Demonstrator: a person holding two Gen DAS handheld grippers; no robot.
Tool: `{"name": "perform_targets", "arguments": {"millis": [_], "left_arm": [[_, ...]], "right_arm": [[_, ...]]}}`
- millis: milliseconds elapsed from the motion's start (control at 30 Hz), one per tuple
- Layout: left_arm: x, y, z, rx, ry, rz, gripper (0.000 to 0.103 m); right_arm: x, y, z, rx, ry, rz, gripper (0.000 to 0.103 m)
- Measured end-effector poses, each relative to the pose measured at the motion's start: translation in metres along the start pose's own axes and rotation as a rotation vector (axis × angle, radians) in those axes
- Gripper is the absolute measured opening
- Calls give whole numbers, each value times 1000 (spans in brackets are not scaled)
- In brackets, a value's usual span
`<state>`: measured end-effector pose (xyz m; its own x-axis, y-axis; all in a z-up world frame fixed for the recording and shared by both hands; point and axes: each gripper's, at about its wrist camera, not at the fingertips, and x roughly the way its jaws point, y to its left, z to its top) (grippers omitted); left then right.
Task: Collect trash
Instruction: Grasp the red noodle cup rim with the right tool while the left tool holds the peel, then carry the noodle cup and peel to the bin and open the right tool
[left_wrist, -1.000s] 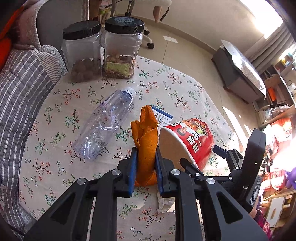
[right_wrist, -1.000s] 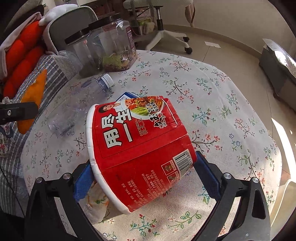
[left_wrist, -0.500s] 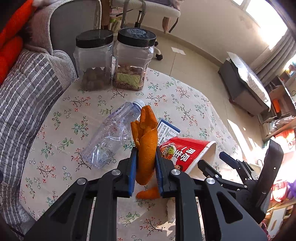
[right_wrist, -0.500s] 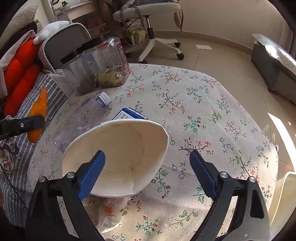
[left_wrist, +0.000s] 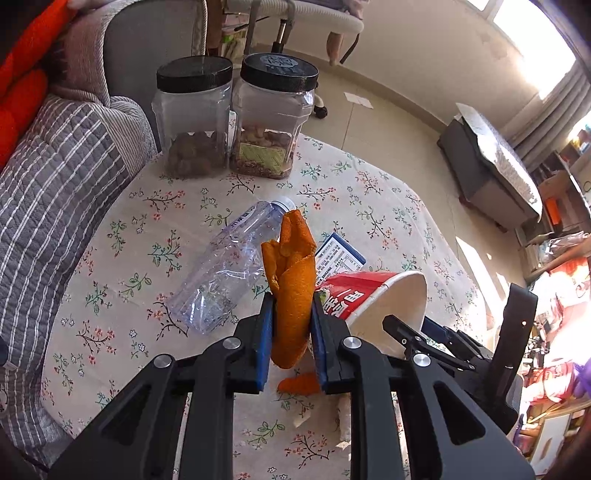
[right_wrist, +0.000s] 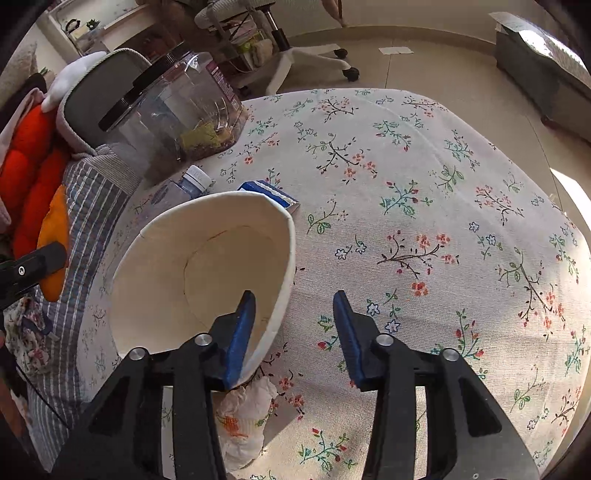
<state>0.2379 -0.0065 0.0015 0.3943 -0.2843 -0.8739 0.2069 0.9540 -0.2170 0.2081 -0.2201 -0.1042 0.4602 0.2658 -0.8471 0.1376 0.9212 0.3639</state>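
Holding orange peel (left_wrist: 291, 295) in your clamped left tool (left_wrist: 291, 325); right tool (right_wrist: 293, 332) closing astride red paper noodle cup's rim (right_wrist: 284, 258). Clear plastic bottle (left_wrist: 229, 269), crumpled tissue (right_wrist: 243, 417) remain on bench (right_wrist: 424, 184).

A lived-in home living room. A round table (right_wrist: 424, 192) under a flowered cloth stands beside a striped sofa (left_wrist: 55, 192), with snack jars (left_wrist: 236, 118) on its far edge. Beyond are a swivel chair (right_wrist: 280, 48), tiled floor and curtains (left_wrist: 546, 103).
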Motion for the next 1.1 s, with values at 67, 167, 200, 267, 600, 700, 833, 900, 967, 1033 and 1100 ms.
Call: {"name": "perform_targets", "arguments": {"millis": [67, 167, 200, 267, 600, 700, 833, 900, 967, 1033, 1100], "left_arm": [[0, -1, -1, 6, 1, 3, 20], [0, -1, -1, 9, -7, 17, 20], [0, 0, -1, 7, -11, 22, 20], [0, 1, -1, 8, -23, 40, 19], [-9, -5, -3, 36, -111, 107, 19], [-15, -9, -3, 41, -147, 107, 19], [-27, -19, -6, 66, -204, 112, 19], [-34, -26, -8, 83, -233, 109, 19], [-41, -36, -11, 116, -271, 117, 19], [-49, -46, -14, 141, -308, 120, 19], [-57, -55, -15, 154, -329, 109, 19]], "right_arm": [[1, 1, -3, 2, -3, 4, 7], [-12, 12, -3, -29, -57, -3, 3], [-18, 16, -2, -39, -79, -2, 3], [-31, 24, 1, -71, -126, -25, 3], [-70, 30, 8, -112, -263, -100, 3], [-80, 24, 8, -100, -283, -116, 3], [-100, 15, 6, -88, -324, -137, 3], [-113, 12, 5, -83, -348, -139, 3], [-128, 9, 4, -80, -378, -144, 3], [-143, 6, 2, -85, -407, -152, 3], [-156, 3, 1, -82, -431, -159, 3]]}}
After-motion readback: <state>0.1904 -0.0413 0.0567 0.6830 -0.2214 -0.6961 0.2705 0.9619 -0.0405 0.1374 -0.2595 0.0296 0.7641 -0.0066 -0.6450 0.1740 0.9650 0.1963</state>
